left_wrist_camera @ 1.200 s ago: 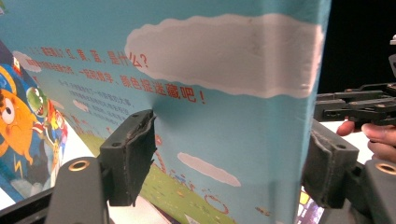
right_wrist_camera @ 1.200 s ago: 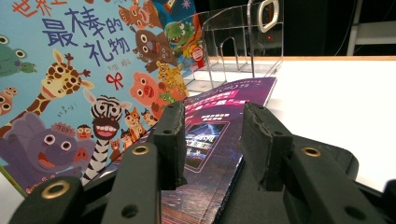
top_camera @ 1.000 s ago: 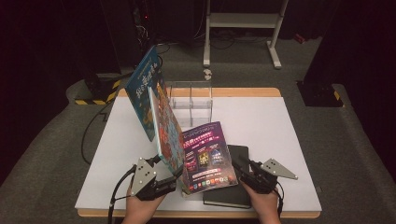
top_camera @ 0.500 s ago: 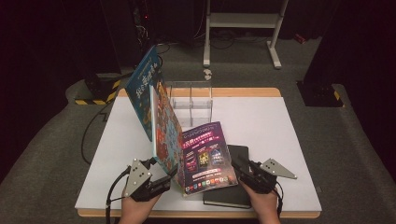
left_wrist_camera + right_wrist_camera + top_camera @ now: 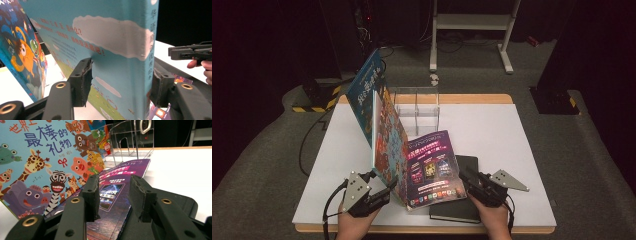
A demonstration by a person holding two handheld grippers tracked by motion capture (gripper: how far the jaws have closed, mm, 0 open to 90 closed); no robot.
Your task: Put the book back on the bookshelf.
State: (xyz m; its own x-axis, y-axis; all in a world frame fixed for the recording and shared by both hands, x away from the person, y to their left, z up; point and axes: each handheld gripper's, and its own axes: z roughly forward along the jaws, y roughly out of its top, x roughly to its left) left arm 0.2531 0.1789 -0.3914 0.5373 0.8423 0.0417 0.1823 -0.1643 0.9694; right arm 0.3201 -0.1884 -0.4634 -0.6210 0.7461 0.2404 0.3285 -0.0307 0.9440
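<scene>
Left gripper (image 5: 384, 192), lower left of the high view: clamping the upright picture book (image 5: 388, 142) by its spine. Right gripper (image 5: 467, 178), lower right: jaws parted, hovering over purple magazine (image 5: 432, 167) lying on black notebook (image 5: 462, 210) on the table (image 5: 492, 130).

Two picture books (image 5: 389, 140) (image 5: 364, 95), one purple magazine (image 5: 432, 167), one black notebook (image 5: 464, 200) (partly covered), one clear rack (image 5: 417, 107).

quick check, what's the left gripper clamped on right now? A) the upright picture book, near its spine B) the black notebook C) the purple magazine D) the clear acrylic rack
A: in the left gripper view the left gripper has one jaw on each side of the upright picture book, beside its spine; the purple magazine lies flat on the table.
</scene>
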